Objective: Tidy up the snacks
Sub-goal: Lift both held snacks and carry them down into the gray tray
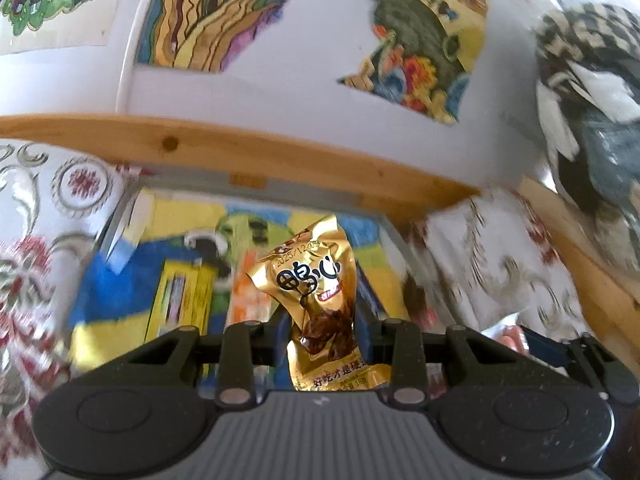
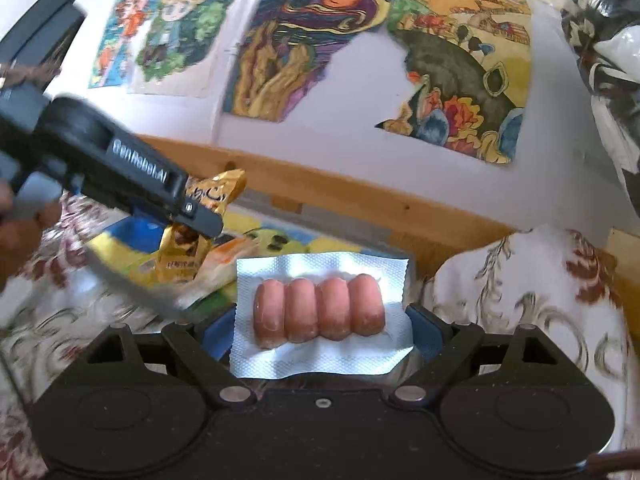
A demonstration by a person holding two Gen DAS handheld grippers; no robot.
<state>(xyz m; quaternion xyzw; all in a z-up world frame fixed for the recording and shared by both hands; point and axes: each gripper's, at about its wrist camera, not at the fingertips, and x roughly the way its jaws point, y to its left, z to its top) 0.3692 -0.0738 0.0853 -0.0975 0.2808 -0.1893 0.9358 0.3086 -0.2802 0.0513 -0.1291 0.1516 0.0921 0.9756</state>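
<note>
Clamped between the left gripper [image 1: 322,332] fingers, a gold snack packet [image 1: 316,292] stands upright; the right gripper [image 2: 320,320] grips a sausage pack [image 2: 320,308] crosswise.

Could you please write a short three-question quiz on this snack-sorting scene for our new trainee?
1. True or false: the left tool is shut on a gold snack packet.
2. How many sausages show in the clear sausage pack that the right tool grips?
3. Which lies behind and below both held snacks? A) a wire rack B) a colourful box C) a glass jar

Key: 1 true; 2 four; 3 B.
</note>
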